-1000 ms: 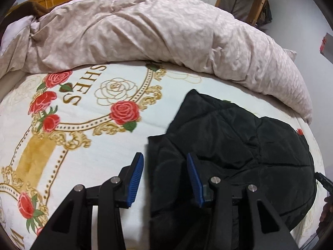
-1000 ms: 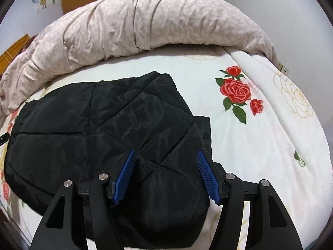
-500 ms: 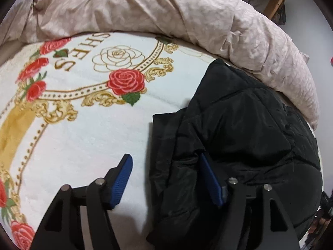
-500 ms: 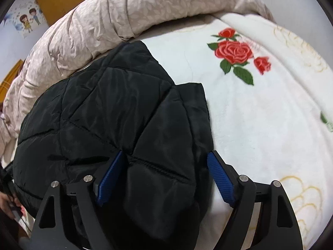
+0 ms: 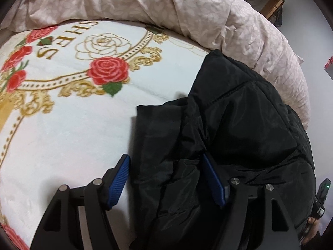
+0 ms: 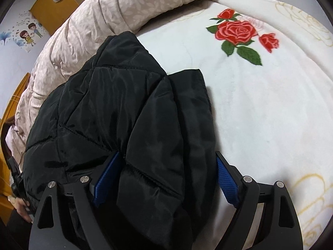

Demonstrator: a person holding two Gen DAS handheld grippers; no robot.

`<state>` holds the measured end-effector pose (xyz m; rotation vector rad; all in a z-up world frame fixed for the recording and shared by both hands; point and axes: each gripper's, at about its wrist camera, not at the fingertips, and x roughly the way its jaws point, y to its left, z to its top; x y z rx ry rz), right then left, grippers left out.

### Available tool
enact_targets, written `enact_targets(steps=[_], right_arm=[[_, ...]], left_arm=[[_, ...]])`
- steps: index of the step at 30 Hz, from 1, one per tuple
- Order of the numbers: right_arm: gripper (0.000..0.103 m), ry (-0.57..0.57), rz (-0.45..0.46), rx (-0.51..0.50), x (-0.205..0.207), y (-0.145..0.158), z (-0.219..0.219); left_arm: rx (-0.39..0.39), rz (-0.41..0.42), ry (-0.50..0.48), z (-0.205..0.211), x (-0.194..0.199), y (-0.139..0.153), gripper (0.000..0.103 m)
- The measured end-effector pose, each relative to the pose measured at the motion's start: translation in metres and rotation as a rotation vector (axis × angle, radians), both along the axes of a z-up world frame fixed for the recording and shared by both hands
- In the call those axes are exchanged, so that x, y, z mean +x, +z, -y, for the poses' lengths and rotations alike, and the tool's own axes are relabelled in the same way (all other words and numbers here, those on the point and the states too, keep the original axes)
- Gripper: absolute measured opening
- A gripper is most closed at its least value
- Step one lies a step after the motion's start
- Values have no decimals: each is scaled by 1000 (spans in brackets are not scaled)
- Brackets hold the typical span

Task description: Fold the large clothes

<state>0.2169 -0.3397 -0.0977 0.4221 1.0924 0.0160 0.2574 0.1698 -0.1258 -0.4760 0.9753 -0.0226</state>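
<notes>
Open left tongs [image 5: 166, 166] straddle the black jacket's [image 5: 239, 129] folded edge.

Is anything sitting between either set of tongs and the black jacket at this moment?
Nothing visible. The left tongs and right tongs are open, each straddling an edge of the black jacket on the rose blanket. The bunched duvet lies beyond it.
</notes>
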Motion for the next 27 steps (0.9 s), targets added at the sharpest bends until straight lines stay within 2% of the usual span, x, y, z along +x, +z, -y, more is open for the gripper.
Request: enact_targets(steps=[6, 12, 14, 16, 17, 20, 22, 27], right_arm=[[87, 25, -22, 50, 11, -7, 3], [67, 47, -17, 80, 16, -8, -4], [59, 49, -15, 83, 18, -6, -6], [43, 58, -10, 77, 20, 2, -11], [41, 63, -10, 65, 20, 6, -13], [30, 66, -1, 46, 20, 21, -18], [25, 69, 13, 31, 16, 34, -20], [21, 92, 77, 8, -6, 80, -24]], left_arm=[[-26, 1, -40, 8, 13, -5, 78], [-46, 4, -69, 12, 18, -8, 78], [-50, 7, -85, 15, 21, -6, 66], [-50, 8, -87, 17, 19, -2, 56], [-43, 6, -88, 18, 18, 1, 47], [15, 0, -88, 22, 14, 18, 32], [65, 11, -90, 27, 7, 35, 29], [99, 98, -99, 35, -25, 87, 28]])
